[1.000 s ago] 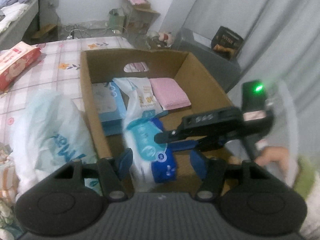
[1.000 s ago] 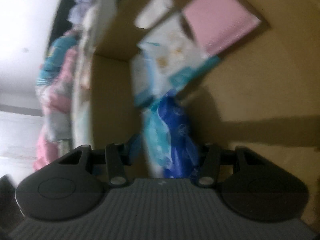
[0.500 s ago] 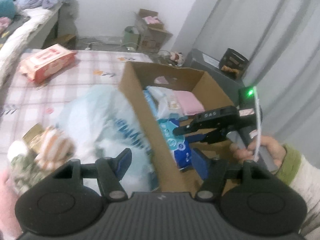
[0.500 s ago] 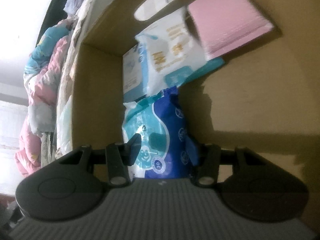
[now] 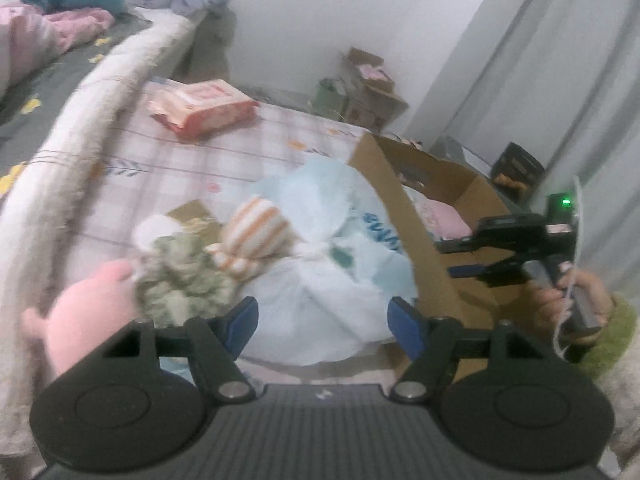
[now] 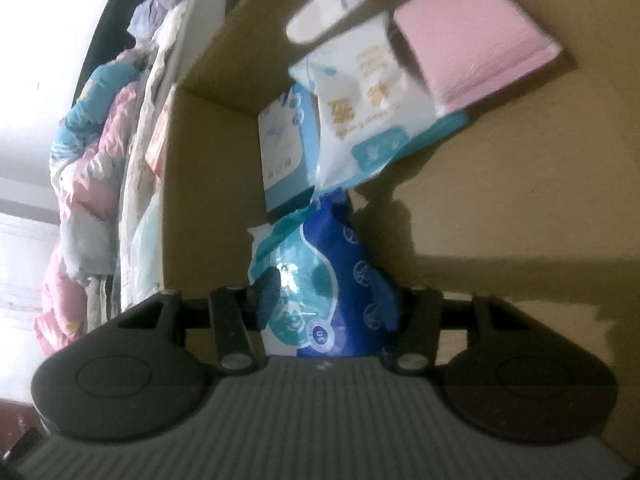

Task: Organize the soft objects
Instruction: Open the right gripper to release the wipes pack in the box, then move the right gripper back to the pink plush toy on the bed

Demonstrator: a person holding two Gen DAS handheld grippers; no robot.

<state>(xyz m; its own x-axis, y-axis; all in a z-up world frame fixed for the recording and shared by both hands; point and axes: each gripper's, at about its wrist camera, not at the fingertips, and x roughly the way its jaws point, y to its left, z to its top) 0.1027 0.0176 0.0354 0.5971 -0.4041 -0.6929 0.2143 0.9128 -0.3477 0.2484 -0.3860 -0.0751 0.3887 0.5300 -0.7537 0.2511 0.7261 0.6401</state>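
Box [image 5: 404,216] stands on the checked surface [image 5: 168,168]; four packs are already lodged inside: pink pack [image 6: 476,44], white pack [image 6: 368,108], light-blue pack [image 6: 284,152], blue pack [image 6: 332,284]. Outside, the plastic bag [image 5: 320,276], red pack [image 5: 200,108] and small plush toys [image 5: 216,264] are left. Right gripper [image 6: 332,296] is seen straddling the blue pack; grip cannot be told. Left gripper [image 5: 322,320] is spread, empty, over the bag.
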